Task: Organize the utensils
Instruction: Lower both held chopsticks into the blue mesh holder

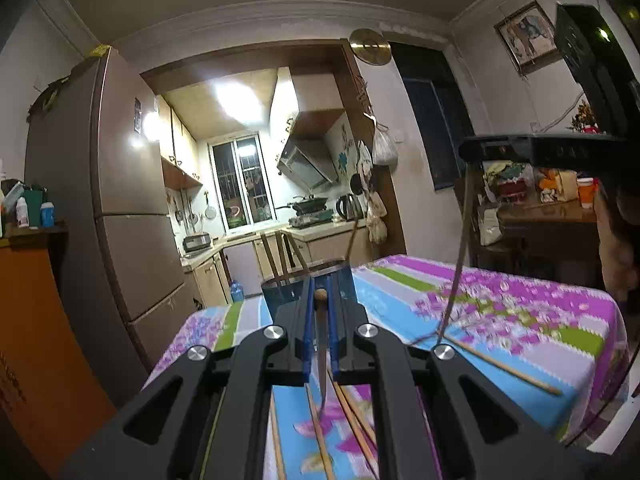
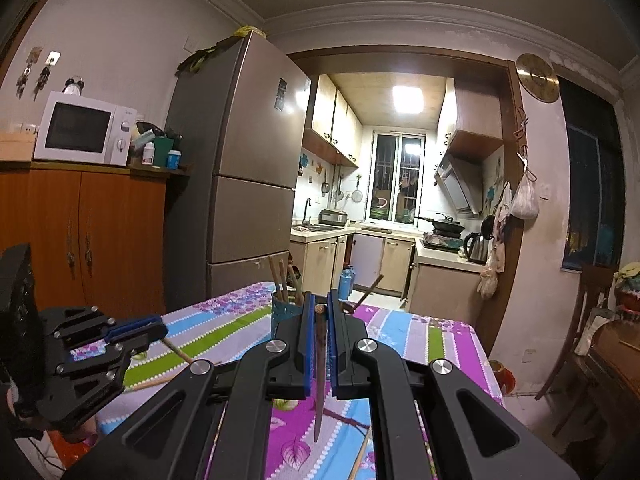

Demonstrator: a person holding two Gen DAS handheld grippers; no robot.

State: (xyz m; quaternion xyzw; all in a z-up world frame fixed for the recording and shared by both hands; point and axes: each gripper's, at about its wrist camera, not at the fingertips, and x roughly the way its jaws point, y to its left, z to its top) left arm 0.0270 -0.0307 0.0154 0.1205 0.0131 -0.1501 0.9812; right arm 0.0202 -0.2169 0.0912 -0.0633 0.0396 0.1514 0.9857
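Chopsticks, slim tapered wood, one (image 1: 321, 350) pinched between your left gripper's (image 1: 320, 300) blue pads, another (image 2: 320, 368) between your right's (image 2: 320, 312).

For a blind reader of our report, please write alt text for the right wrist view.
The right tongs are shut on a dark chopstick hanging above a floral tablecloth, near a blue holder of chopsticks. The left tongs grip another chopstick at left.

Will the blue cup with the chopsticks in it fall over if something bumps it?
Possibly. The blue cup looks narrow and tall, and the chopsticks lean out above its rim, so it may be top-heavy. It stands on a tablecloth, which might slide or bunch under it.
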